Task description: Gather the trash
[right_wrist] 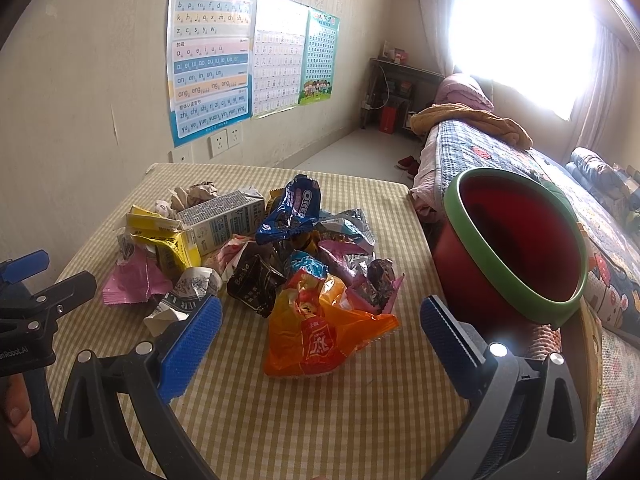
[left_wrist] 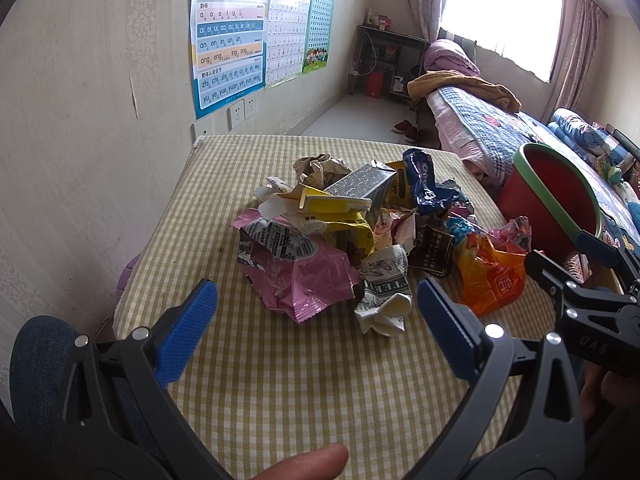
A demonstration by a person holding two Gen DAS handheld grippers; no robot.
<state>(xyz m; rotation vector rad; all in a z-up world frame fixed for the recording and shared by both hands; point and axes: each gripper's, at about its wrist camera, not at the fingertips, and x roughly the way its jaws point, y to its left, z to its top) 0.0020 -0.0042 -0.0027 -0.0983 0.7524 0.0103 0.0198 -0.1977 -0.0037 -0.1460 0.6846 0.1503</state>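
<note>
Broadly, a checked-cloth bench [right_wrist: 320, 420] carries a heap of crumpled trash [right_wrist: 256, 248] at its middle, and a red bin [right_wrist: 460, 268] with a green rim stands just beside its right edge. Both the left tongs [left_wrist: 316, 320] and right tongs [right_wrist: 320, 332] hover spread wide and empty, near an orange wrapper [right_wrist: 320, 336].

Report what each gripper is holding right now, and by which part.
Nothing is held. The left gripper and the right gripper both stand open above the checked tablecloth, short of the trash pile.
</note>
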